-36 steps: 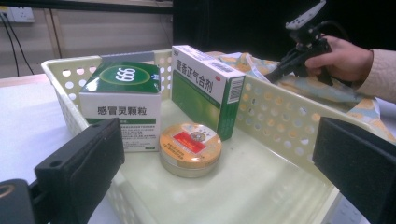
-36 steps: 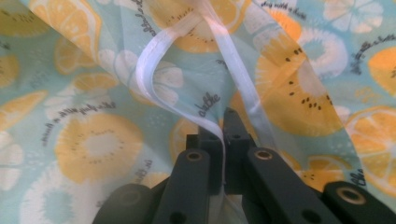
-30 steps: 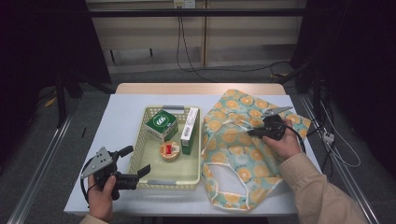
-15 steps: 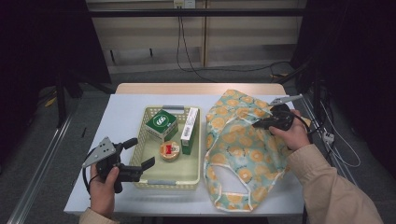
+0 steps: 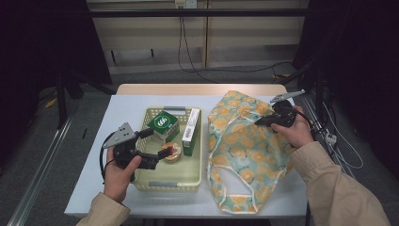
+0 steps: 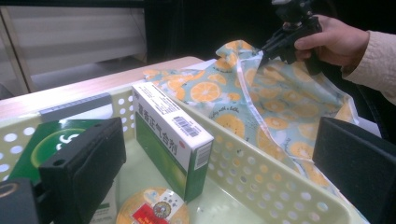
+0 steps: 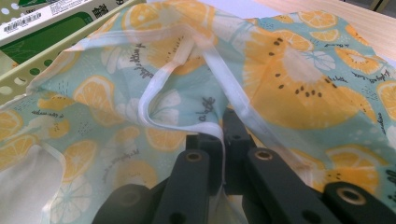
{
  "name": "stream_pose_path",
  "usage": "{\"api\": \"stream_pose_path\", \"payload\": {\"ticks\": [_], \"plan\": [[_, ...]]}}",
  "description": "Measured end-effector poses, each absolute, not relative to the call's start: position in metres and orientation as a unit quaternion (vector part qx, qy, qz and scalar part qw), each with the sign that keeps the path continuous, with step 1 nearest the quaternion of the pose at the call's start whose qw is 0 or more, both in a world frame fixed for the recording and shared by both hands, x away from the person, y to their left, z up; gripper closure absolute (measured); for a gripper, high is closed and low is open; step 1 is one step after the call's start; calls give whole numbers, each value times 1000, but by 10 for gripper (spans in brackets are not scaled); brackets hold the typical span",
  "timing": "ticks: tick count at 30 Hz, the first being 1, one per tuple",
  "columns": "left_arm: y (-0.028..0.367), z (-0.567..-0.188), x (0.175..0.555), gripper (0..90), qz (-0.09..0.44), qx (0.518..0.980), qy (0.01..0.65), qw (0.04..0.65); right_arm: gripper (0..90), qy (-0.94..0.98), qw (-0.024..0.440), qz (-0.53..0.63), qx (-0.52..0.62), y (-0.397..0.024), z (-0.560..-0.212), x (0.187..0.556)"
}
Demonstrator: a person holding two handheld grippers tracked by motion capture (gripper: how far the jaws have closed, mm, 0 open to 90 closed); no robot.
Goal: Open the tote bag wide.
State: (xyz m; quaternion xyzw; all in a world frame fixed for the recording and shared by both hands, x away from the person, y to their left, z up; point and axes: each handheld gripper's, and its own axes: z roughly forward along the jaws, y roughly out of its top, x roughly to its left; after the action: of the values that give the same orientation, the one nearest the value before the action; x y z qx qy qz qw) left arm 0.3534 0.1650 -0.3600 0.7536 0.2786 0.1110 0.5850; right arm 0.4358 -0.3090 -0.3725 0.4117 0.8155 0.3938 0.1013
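bag (image 5: 244, 141) rim sits pinched in the right gripper (image 5: 259, 122); lift it higher so the open left gripper (image 5: 160, 143) can load the tin (image 5: 170, 152).

One pale yellow perforated plastic basket (image 5: 165, 183) sits on the table, and it serves as the landmark. Inside the basket are three items: one green square carton with a white logo (image 5: 163, 124) at its far left, one long white-and-green medicine box with a barcode (image 5: 190, 131) along its right wall, and one small round tin with an orange-and-red label (image 5: 170, 152) near its middle. Right of the basket lies one orange-slice-printed pale green fabric bag (image 5: 244, 155).
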Motion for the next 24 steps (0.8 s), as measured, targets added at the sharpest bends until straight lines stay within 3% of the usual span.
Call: {"api": "stream_pose_path", "payload": {"ticks": [24], "plan": [[136,-382,380,36,98,785,289,539,896,820,92,395,403,-298,-375,437]]}}
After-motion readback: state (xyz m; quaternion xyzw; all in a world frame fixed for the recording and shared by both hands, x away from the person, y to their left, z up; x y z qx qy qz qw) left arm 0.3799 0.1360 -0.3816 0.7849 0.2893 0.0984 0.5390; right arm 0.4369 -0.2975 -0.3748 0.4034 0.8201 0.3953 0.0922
